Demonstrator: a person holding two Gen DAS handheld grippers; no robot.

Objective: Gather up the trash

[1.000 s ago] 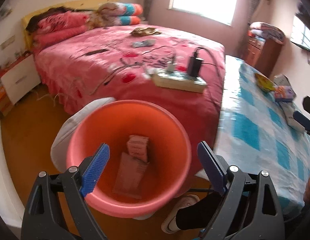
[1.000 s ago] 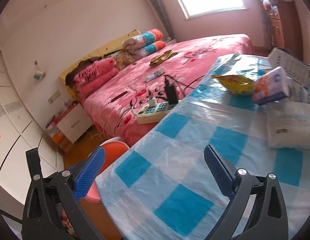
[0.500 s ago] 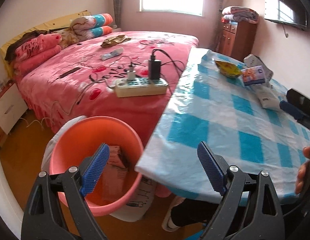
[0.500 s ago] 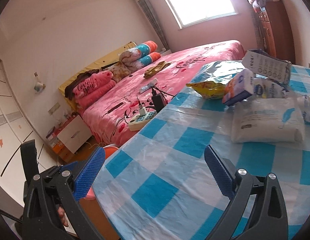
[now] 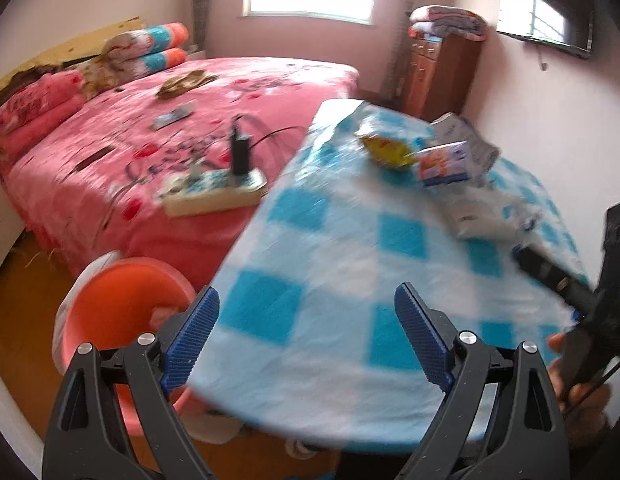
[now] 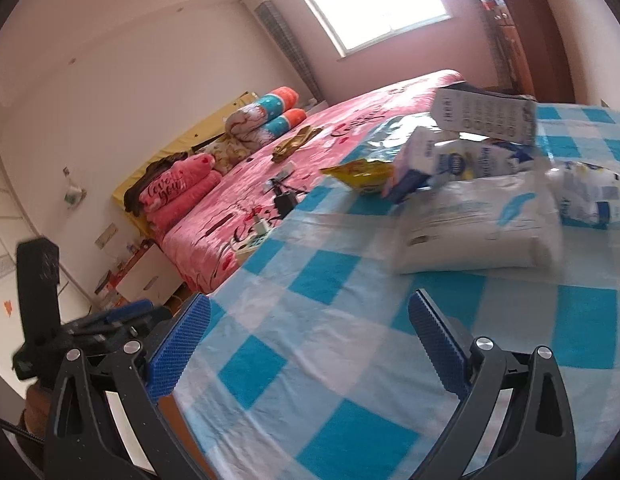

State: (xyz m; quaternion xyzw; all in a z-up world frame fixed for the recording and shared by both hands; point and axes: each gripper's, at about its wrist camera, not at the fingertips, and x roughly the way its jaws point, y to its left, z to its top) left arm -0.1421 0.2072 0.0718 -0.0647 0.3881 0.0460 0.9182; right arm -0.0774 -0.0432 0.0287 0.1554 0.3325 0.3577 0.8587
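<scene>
An orange bin [image 5: 122, 312] stands on the floor left of the table, with wrappers inside. On the blue-checked tablecloth [image 5: 329, 280] lie a yellow snack bag [image 5: 385, 150], a small blue and white box [image 5: 443, 162] and a white plastic pack [image 5: 481, 212]. The same bag [image 6: 359, 172], box [image 6: 413, 164] and pack [image 6: 477, 232] show in the right wrist view, plus a white carton [image 6: 485, 118]. My left gripper [image 5: 306, 336] is open and empty over the table's near edge. My right gripper [image 6: 308, 340] is open and empty above the cloth [image 6: 310, 320].
A pink bed [image 5: 198, 128] stands left of the table, with a power strip and charger [image 5: 214, 188] near its edge. A wooden cabinet [image 5: 437, 72] stands at the back. The other gripper [image 5: 565, 280] shows at the right edge.
My left gripper has swung from above the bin to the right, over the table's edge. My right gripper has moved forward over the cloth toward the packages. Both stayed open.
</scene>
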